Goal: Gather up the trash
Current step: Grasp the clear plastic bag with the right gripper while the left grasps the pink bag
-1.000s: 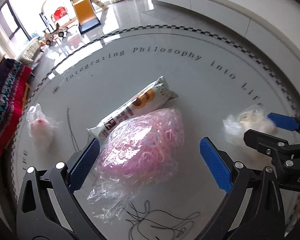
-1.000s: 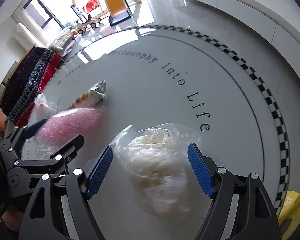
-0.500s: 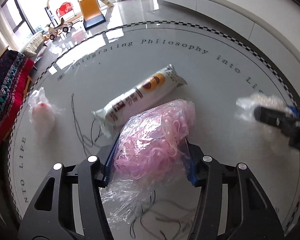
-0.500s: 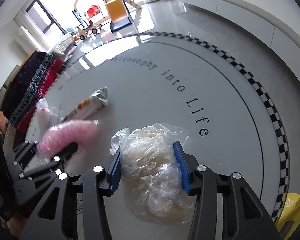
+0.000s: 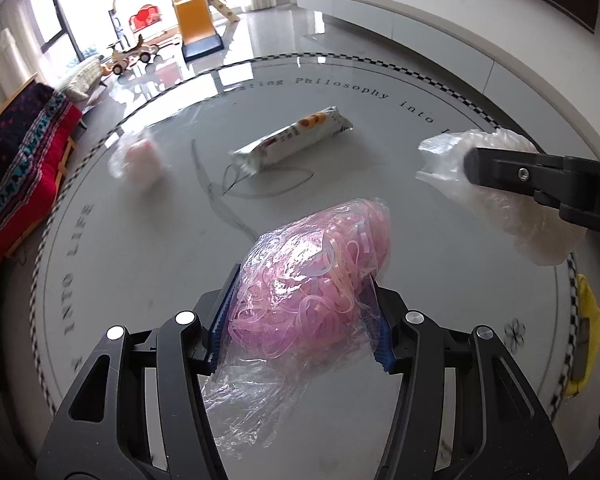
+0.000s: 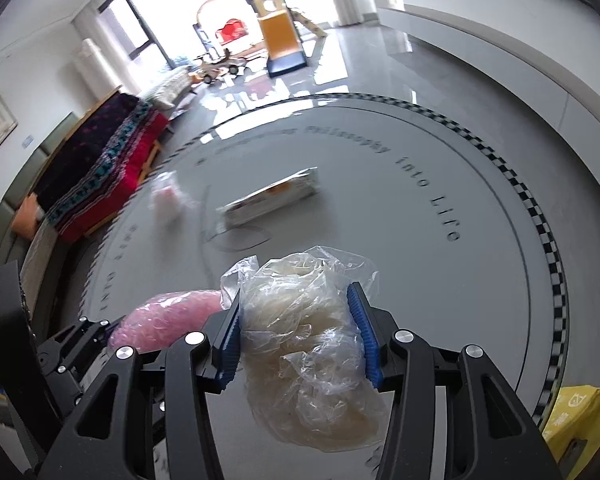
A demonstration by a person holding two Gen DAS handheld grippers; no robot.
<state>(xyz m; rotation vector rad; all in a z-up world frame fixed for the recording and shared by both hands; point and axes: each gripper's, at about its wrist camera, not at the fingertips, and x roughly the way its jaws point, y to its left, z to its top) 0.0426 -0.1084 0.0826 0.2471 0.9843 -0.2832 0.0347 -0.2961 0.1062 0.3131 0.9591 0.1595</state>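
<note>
**Bags gripped in both claws above the bench**

Left claw (image 5: 302, 320) is clamped on the pink bag (image 5: 320, 280), a clear sack stuffed with pink strips. Its blue pads (image 5: 224, 316) press the bag's sides; the bulk bulges forward past the fingertips, and loose clear film hangs below between the arms. The bag appears lifted off the bench (image 5: 440, 280).

Right claw (image 6: 298, 332) is clamped on the white bag (image 6: 308, 344), crumpled clear plastic with pale contents. The bag fills the gap between the pads (image 6: 362, 332), rising above them and sagging below. In the left view this bag (image 5: 496, 200) sits to the right of the pink one, apart from it, with a dark finger of the right claw across it.

Farther out on the bench lie a snack wrapper (image 5: 296, 140) and, well to its left, a small bag (image 5: 136, 156), blurred. Thin dark strands (image 5: 260, 184) curl on the surface near the wrapper. A yellow object (image 6: 572, 420) shows beyond the bench's checkered edge on the right.
</note>
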